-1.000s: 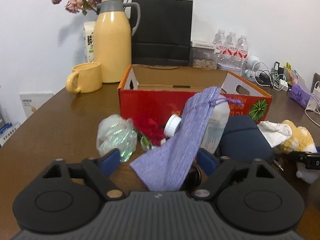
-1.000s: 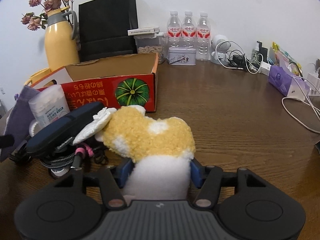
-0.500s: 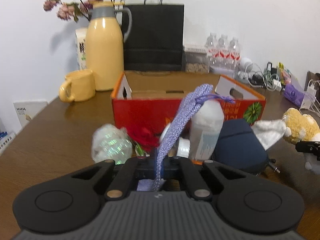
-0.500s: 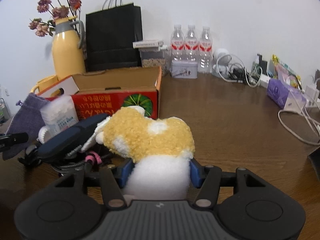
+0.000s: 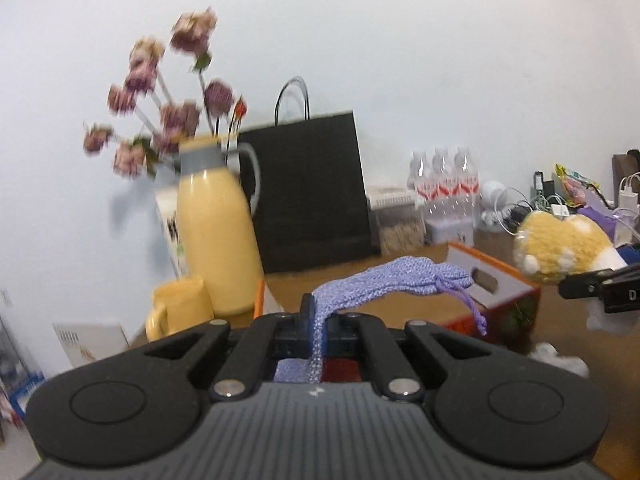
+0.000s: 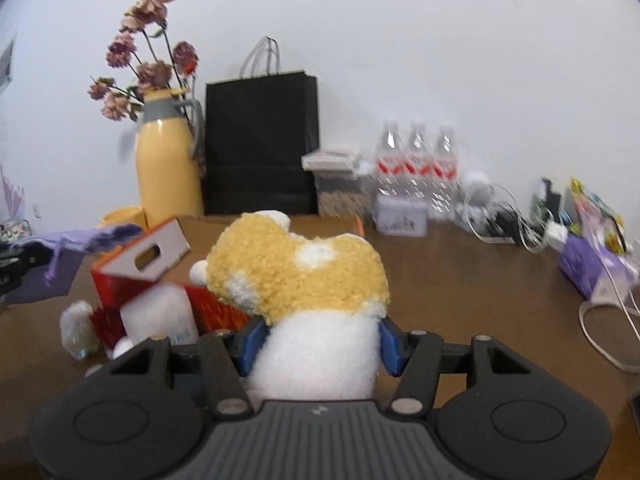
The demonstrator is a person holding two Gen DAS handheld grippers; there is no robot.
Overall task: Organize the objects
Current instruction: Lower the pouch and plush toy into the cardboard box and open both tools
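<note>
Lifted: pouch [image 5: 404,280]; plush toy [image 6: 300,272]

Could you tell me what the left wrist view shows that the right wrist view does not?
Only the left wrist view shows the left gripper shut on the purple pouch. Only the right wrist view shows the right gripper shut on the plush toy, plus the white bottle lying on the table. Both show the pouch, the toy, the yellow flask, the black bag and the red box.
</note>
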